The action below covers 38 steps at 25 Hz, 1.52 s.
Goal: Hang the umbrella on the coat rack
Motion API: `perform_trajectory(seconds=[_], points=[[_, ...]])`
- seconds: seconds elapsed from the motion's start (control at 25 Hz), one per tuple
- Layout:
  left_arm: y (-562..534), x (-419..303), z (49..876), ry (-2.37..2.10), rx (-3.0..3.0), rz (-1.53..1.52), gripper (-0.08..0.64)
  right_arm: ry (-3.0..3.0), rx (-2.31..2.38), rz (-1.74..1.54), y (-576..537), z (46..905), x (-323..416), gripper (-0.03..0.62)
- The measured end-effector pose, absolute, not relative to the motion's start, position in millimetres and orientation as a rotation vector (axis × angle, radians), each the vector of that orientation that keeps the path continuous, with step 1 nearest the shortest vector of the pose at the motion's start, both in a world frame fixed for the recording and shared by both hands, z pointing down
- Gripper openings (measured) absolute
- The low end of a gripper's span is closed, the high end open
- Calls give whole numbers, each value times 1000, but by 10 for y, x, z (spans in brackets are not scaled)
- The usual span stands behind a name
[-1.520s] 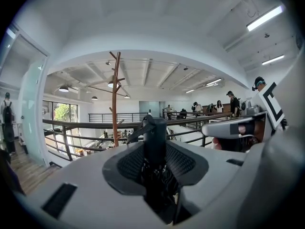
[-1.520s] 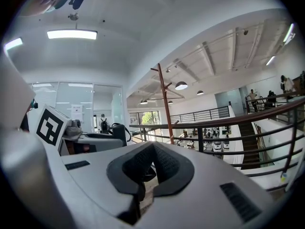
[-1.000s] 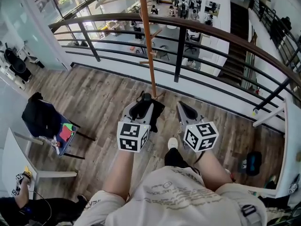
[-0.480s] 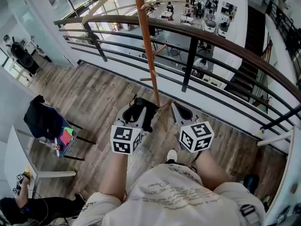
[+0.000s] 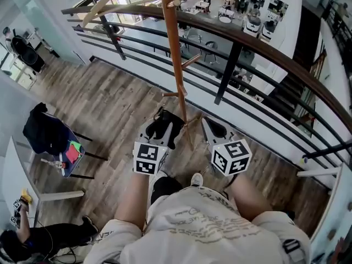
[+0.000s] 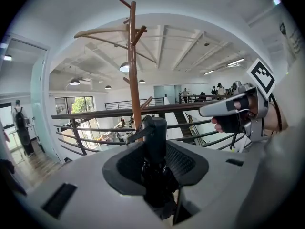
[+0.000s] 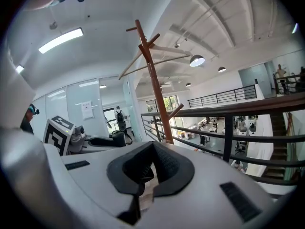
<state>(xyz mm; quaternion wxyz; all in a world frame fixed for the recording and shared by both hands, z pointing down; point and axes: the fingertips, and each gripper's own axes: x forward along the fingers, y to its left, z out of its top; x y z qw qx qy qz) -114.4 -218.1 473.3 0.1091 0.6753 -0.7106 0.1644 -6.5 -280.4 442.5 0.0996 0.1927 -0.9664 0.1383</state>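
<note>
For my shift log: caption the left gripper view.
Left gripper shut on black folded umbrella, facing tall brown wooden coat rack.

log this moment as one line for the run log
left gripper: shut on umbrella | right gripper: shut, empty | coat rack: just ahead | umbrella: not yet hung

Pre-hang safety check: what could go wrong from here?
1. The black folded umbrella in the left tool could slip; the dark barred railing, with an open floor below, is close.
2. The slim brown wooden coat rack might tip if knocked while hooking a peg.
</note>
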Motion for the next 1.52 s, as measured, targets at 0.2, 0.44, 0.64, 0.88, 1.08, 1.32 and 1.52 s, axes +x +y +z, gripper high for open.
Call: perform_trajectory(seconds=[0.2, 0.44, 0.64, 0.88, 1.08, 1.32, 1.52], points=[[-2327, -1442, 4872, -2029, 2015, 460, 144, -2814, 620, 388, -2908, 4430, -294, 2], [-2446, -1848, 5180, -1914, 2126, 519, 144, -2755, 779, 413, -2961, 4551, -572, 2], [-2698, -2055, 5359, -1828, 2209, 577, 144, -2703, 879, 435, -3099, 4527, -667, 2], [-2914, -2225, 5697, -1714, 2261, 636, 144, -2631, 978, 455, -3140, 4607, -707, 2], [-3005, -2310, 5936, -1619, 2277, 677, 144, -2576, 1069, 465, -3137, 4653, -685, 2], [-3127, -2334, 6209, -1516, 2323, 707, 144, -2509, 1180, 486, -3110, 4741, -613, 2], [-3183, -2316, 6361, -1433, 2355, 735, 144, -2462, 1257, 511, -3042, 4818, -564, 2]])
